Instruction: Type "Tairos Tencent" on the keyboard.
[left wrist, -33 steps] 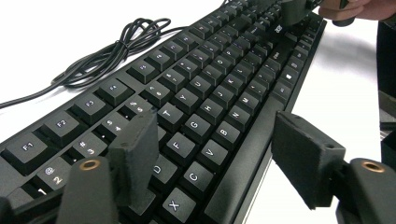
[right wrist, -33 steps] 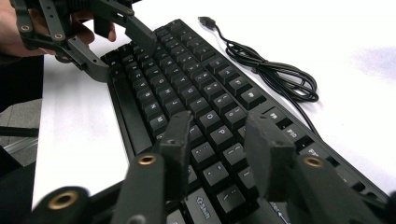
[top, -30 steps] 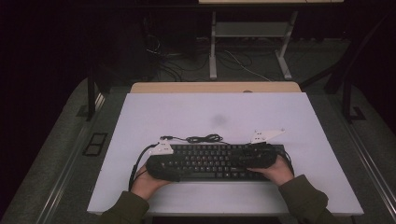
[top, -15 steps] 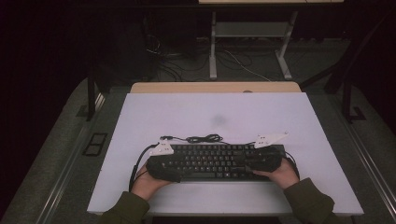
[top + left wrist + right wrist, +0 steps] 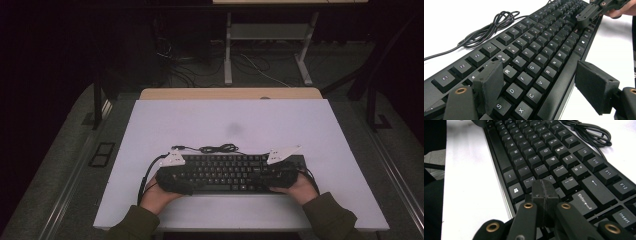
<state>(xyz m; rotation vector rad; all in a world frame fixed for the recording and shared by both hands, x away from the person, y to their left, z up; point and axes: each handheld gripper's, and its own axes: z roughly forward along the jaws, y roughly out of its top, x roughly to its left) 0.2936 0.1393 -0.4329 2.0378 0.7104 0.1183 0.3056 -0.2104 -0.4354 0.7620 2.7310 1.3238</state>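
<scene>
In the left claw view, the keyboard (image 5: 536, 57) is running off the bottom left edge, its near end hiding behind the left claw (image 5: 541, 90). In the high view, key legends are reading too small, and sleeves (image 5: 132, 225) are getting cropped at the bottom.

Black full-size keyboard (image 5: 230, 172) with white legends, lying flat and lengthwise across the near part of the white table (image 5: 230, 125). Its black cable (image 5: 217, 148) lies loosely coiled just behind it.
</scene>
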